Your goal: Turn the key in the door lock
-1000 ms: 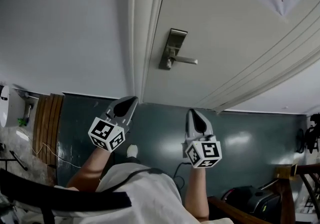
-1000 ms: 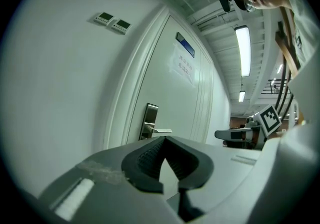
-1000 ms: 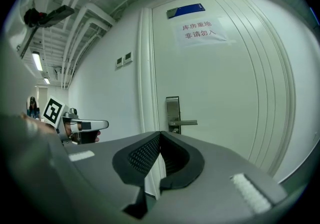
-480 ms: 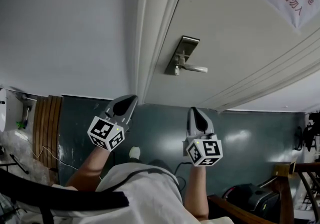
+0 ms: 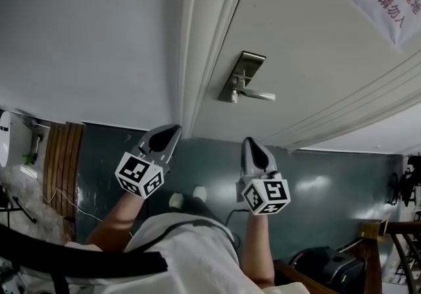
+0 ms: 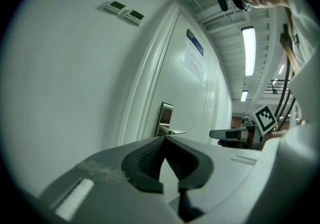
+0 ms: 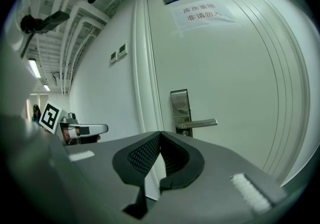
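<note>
- Left grey two-jaw gripper (image 5: 175, 129): jaws together, nothing between them, low before the white door frame (image 5: 191, 43).
- Right grey two-jaw gripper (image 5: 248, 142): jaws together, nothing between them, below the lock.
- Brushed-metal lock plate (image 5: 242, 74) with lever handle (image 5: 260, 95) on the white door (image 5: 316, 36), well apart from both; key too small to tell.

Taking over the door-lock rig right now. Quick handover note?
Left hand-held gripper: shut, empty, in front of the door frame, touching nothing.
Right hand-held gripper: shut, empty, in front of the door, clear of the lock plate.
The door looks closed; the lever handle sits level, pointing away from the frame. No key shows in the lock or in either gripper.
Done: nothing on the lock yet.
Left: get the key, seat it in the lock, turn it.
</note>
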Demonstrator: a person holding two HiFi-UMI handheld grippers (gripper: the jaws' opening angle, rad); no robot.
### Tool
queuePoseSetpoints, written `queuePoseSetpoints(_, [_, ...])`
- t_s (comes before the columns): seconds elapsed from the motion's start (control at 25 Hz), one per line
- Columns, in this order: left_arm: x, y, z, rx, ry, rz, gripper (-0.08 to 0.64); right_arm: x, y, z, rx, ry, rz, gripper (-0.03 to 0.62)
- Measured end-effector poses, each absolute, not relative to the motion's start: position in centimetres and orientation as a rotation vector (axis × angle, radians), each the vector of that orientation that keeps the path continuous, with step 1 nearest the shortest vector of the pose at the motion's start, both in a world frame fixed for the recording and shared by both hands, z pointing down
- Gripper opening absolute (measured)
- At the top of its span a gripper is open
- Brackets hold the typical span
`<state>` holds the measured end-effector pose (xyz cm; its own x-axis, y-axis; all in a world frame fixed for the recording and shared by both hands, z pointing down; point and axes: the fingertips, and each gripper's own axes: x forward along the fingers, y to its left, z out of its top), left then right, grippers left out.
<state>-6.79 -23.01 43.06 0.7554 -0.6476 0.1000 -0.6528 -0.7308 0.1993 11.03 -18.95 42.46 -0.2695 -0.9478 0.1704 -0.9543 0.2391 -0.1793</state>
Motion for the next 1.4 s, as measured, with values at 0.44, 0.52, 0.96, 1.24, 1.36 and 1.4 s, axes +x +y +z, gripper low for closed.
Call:
queuePoseSetpoints(0.44, [-3.2, -23.0, 42.9, 2.712, -1.096, 0.017, 0.005, 11.9, -24.3, 44.6, 1.815, -2.717, 0.722, 0.008])
queuePoseSetpoints(0.52, [-2.4, -23.1, 43.0, 2.710, -1.102, 0.025, 0.005, 12.4, -25.4, 45.3, 1.824, -2.738, 0.811, 0.009])
queuePoseSetpoints(0.96, [0.2, -24.4, 44.3, 2.693, -1.130, 0.058, 0.005, 13.9, -29.8, 49.9, 1.837, -2.739, 1.117, 0.009])
queuePoseSetpoints(1.24, [0.4, -25.0, 44.9, 2.676, -1.140, 0.081, 0.005, 13.1, -32.0, 52.5, 1.789, -2.743, 1.398, 0.067])
queuePoseSetpoints(1.36, [-0.1, -25.3, 45.2, 2.664, -1.157, 0.096, 0.005, 13.4, -32.5, 53.6, 1.809, -2.722, 1.509, 0.087])
queuePoseSetpoints(1.4, [-0.3, -25.4, 45.4, 2.660, -1.162, 0.103, 0.005, 13.5, -32.7, 53.9, 1.816, -2.717, 1.546, 0.090])
